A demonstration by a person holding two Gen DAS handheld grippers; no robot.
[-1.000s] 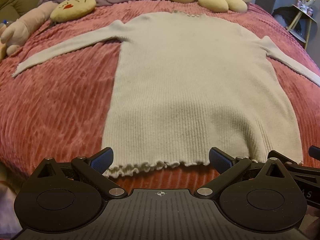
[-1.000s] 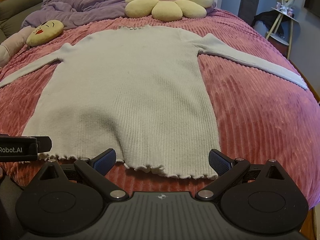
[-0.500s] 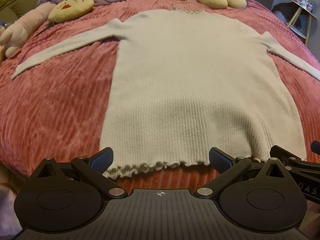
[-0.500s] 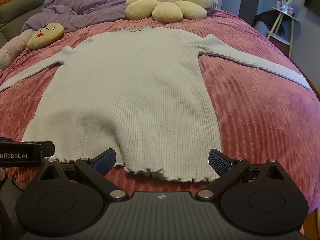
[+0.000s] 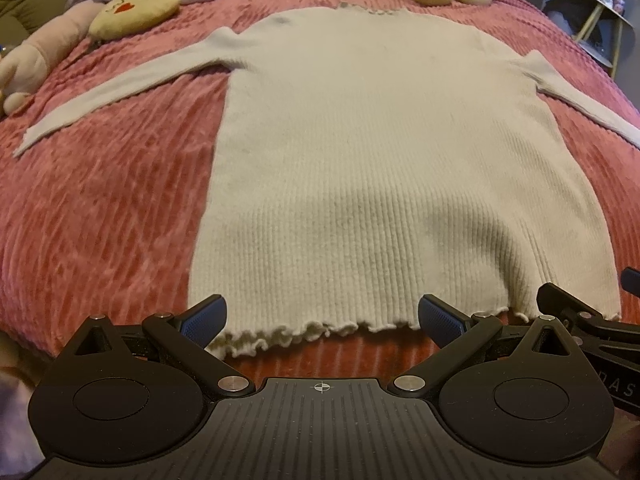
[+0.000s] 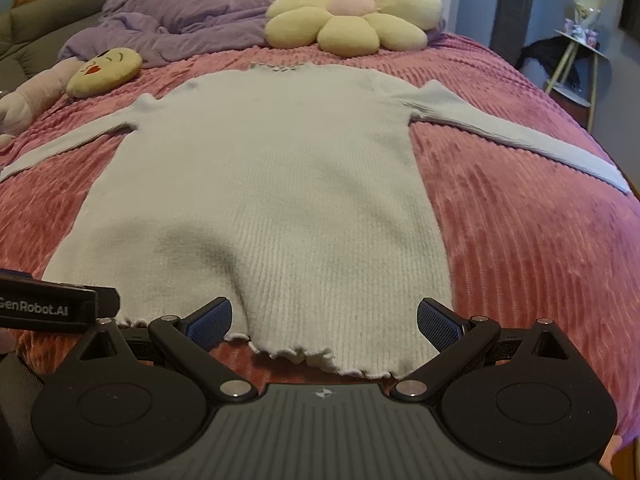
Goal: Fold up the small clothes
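I hold both grippers low at the bed's point(image 6: 520, 240) near edge, left gripper point(image 5: 320, 316) and right gripper point(image 6: 324, 320) with fingers spread wide, empty. The cream sweater point(image 6: 272, 200) lies flat mid-bed, hem toward me, collar toward the flower cushion point(image 6: 352, 20), sleeves outstretched sideways.

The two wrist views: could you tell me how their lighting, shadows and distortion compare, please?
Left wrist view: dim and warm, fisheye bowing the bed edges, soft shadow low on the sweater. Right wrist view: cooler, with a darker shadow patch on the sweater's lower left and similar bulging toward the frame edges.
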